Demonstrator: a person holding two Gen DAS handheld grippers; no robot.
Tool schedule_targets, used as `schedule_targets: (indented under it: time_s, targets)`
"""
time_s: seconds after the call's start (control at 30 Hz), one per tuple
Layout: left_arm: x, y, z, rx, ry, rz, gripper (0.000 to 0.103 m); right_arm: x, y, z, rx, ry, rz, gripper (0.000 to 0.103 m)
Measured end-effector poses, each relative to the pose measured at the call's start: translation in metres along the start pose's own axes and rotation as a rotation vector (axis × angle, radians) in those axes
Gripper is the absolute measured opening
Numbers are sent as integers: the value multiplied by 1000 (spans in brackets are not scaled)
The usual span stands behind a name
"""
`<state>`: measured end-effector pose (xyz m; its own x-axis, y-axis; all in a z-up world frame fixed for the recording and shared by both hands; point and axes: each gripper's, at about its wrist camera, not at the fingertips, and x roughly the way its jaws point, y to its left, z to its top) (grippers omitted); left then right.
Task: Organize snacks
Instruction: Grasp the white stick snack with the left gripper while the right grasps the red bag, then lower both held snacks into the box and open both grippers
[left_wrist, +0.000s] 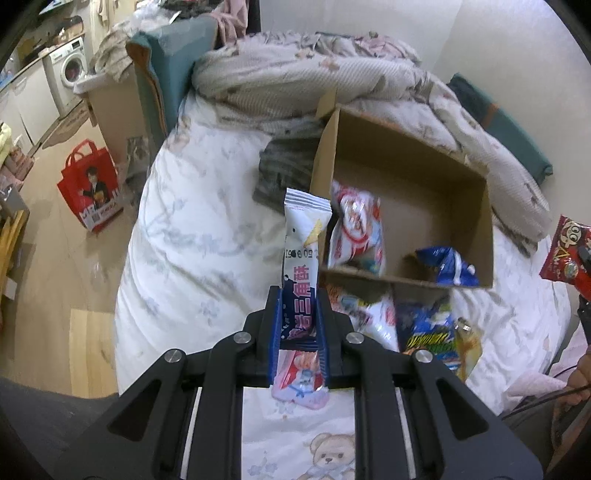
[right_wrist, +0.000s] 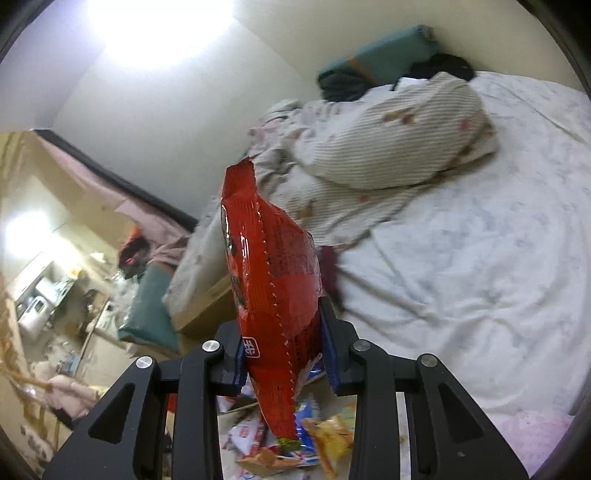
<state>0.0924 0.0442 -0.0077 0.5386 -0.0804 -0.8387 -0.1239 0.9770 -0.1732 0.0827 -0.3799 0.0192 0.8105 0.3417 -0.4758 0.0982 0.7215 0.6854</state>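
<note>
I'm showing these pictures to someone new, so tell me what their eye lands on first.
First, the red snack bag filling the middle of the right wrist view, clamped in the right gripper above a heap of loose packets. Next, the tall white snack packet standing upright in the shut left gripper. Just to its right, an open cardboard box sits on the bed with a few snacks inside.

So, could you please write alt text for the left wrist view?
The left gripper is shut on a slim white snack packet, held upright over a bed. Just beyond, an open cardboard box holds two snack bags.
</note>
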Motion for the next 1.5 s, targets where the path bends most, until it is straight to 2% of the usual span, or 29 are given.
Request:
schedule_targets:
  time_s: [0.2, 0.37, 0.5, 0.63, 0.73, 0.87, 1.03, 1.33, 1.4, 1.5]
  targets:
    - [-3, -24, 27, 69, -36, -21, 14, 32, 27, 4, -65, 74, 60, 34]
    - [7, -53, 50, 137, -46, -55, 14, 57, 49, 1, -152, 129, 38, 34]
    - [21, -77, 64, 191, -50, -67, 14, 85, 64, -6, -240, 181, -20, 34]
    - [39, -94, 70, 236, -45, -74, 14, 119, 76, -17, -368, 256, -132, 34]
    - [62, -101, 70, 268, -10, -142, 14, 140, 76, -27, -417, 308, -178, 34]
    - [85, -97, 66, 255, 11, -132, 14, 155, 78, -39, -500, 328, -245, 34]
    - [96, -94, 64, 245, 16, -131, 14, 161, 74, -44, -527, 337, -286, 34]
    - [99, -100, 63, 284, -8, -117, 14, 179, 52, -43, -472, 394, -379, 34]
    - [102, -99, 63, 275, 6, -122, 14, 182, 49, -44, -474, 403, -404, 34]
    - [104, -98, 62, 270, 14, -121, 14, 182, 43, -43, -446, 419, -402, 34]
